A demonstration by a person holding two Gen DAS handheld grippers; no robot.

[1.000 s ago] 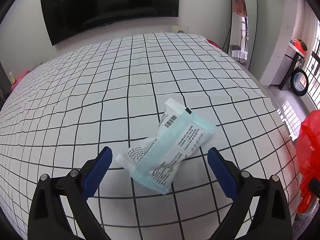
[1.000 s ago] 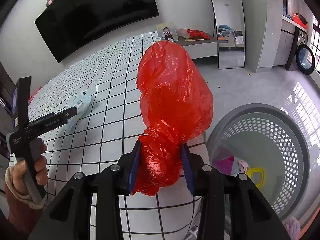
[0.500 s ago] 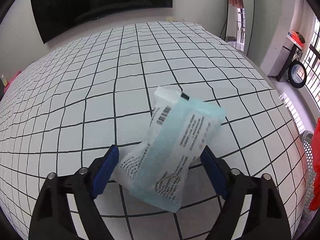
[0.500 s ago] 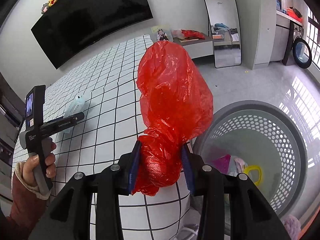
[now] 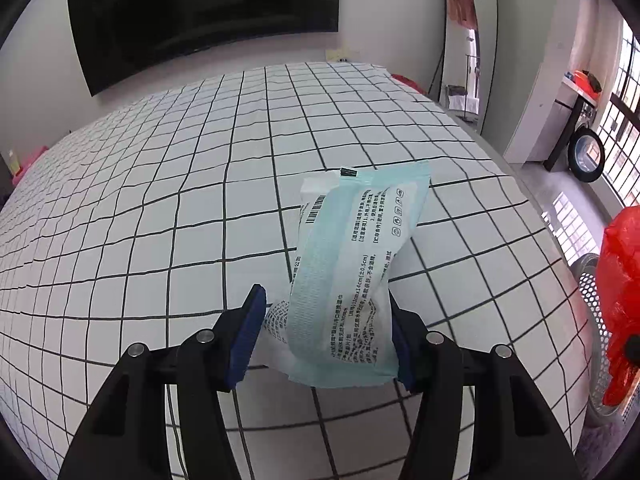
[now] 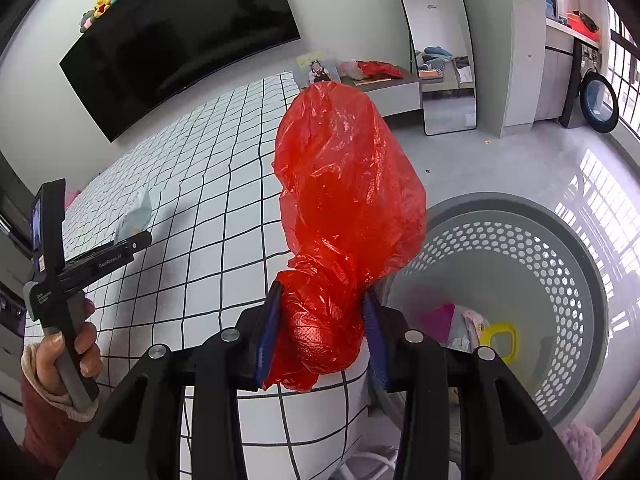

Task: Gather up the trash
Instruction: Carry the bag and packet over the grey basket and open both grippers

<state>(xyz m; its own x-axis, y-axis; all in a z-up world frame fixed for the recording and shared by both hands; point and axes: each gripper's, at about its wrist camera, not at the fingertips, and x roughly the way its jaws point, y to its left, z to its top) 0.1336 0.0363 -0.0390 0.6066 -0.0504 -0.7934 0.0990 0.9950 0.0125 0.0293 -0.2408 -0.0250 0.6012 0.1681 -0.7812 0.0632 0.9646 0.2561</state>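
My left gripper (image 5: 326,330) is shut on a pale green and white wipes packet (image 5: 352,264) and holds it tilted up off the white checked bed cover (image 5: 160,208). The packet (image 6: 134,216) and the left gripper (image 6: 100,258) also show in the right wrist view, at the left over the bed. My right gripper (image 6: 322,330) is shut on a crumpled red plastic bag (image 6: 344,200), held up beside the bed's edge. The red bag also shows at the right edge of the left wrist view (image 5: 620,280).
A grey perforated round basket (image 6: 560,264) stands on the floor right of the bed, with a yellow ring and pink items inside. A black TV (image 5: 200,12) hangs on the far wall. A mirror (image 6: 440,40) and low bench stand beyond the bed.
My left gripper moved forward around the wipes packet, closed on it and lifted it off the bed. My right gripper kept hold of the red bag and shifted slightly.
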